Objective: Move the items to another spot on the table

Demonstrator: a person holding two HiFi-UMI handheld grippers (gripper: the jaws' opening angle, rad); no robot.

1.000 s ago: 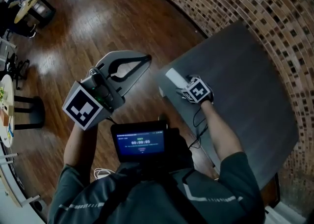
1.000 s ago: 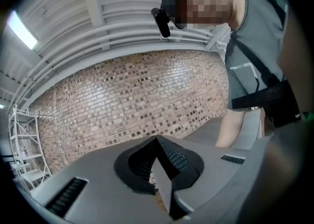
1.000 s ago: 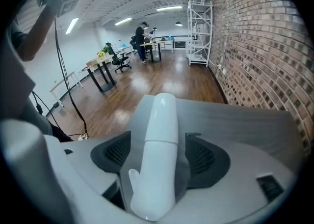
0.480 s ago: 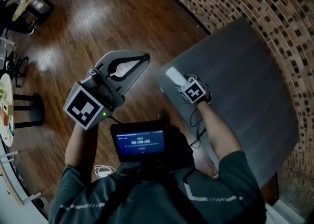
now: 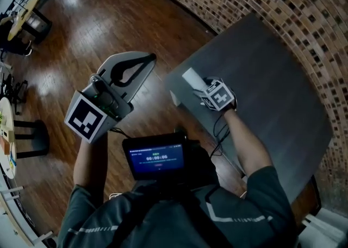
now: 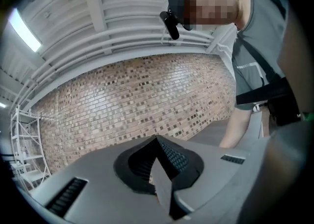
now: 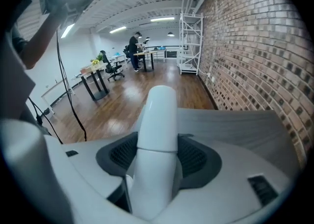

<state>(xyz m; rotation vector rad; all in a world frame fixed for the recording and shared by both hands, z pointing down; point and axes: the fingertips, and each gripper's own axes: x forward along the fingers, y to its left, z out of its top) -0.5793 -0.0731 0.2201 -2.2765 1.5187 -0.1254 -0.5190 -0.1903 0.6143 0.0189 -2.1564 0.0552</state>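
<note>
1. Grey table (image 5: pixel 272 78) against a brick wall, with wood floor to its left.
2. Right gripper (image 7: pixel 157 158): jaws have just been closing and are now clamped on a white tube (image 7: pixel 158 115), pads pressing on both sides.
3. Tube's long axis runs out ahead of the jaws, over the table's near-left corner. Bare tabletop lies to the right.
4. Left gripper (image 6: pixel 157 143): jaws together, empty, over the floor, well apart from the tube.
5. Versus a second ago: tube looks slightly raised.
</note>
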